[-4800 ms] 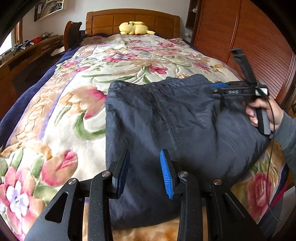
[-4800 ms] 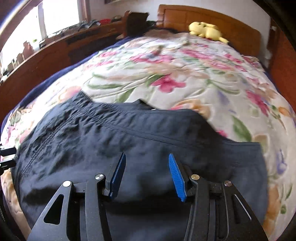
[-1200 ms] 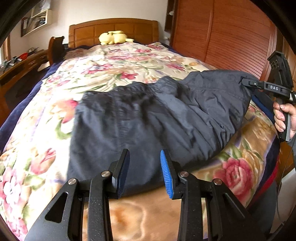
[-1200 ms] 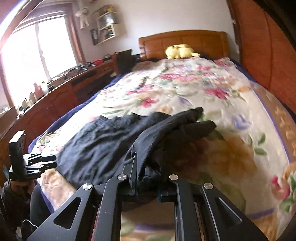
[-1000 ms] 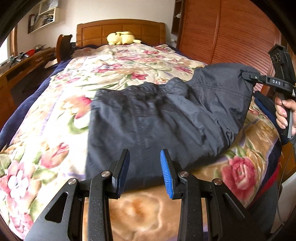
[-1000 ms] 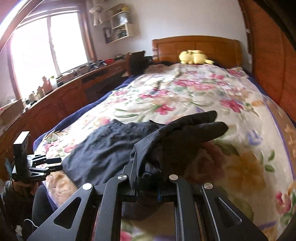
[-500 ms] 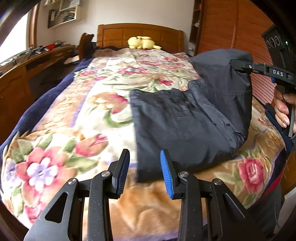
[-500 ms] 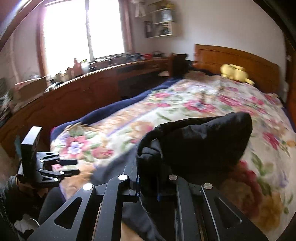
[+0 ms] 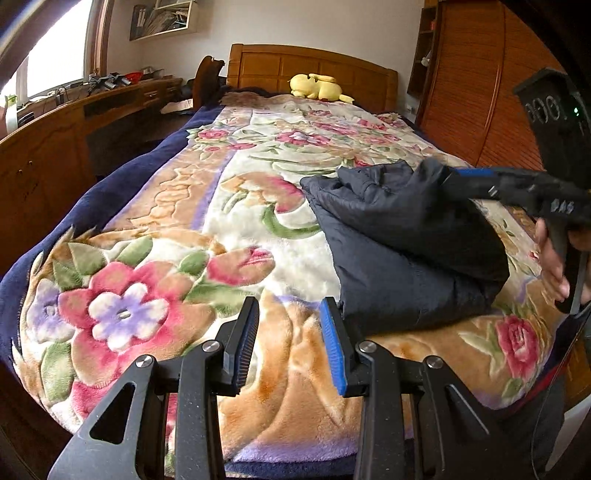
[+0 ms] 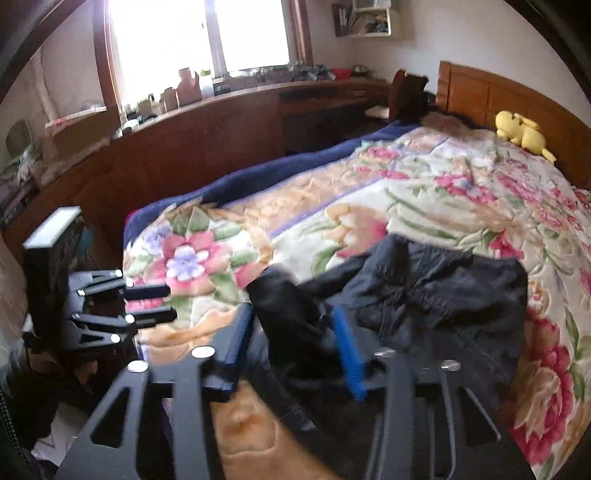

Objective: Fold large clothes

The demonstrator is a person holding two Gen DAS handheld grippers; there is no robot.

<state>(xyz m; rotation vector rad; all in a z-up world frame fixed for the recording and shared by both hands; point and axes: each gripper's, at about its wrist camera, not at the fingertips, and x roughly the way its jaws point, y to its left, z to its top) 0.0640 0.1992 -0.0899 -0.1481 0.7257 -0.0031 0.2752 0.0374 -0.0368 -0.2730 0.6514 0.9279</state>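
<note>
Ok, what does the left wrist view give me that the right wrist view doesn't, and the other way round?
Only the left wrist view shows the slatted wardrobe and the hand on the handle of the right gripper. Only the right wrist view shows a fold of the dark garment lying between that gripper's open fingers. Both show the garment, the floral blanket, the yellow plush and the open, empty left gripper.

A bed [image 9: 207, 206] with a floral blanket [image 10: 436, 192] fills the room, its wooden headboard [image 9: 314, 68] against a pale wall. A yellow plush toy [image 9: 317, 86] lies by the headboard. A long wooden desk [image 10: 207, 122] cluttered with small items runs under a bright window [image 10: 199, 33]. Reddish slatted wardrobe doors [image 9: 480, 92] stand opposite.
</note>
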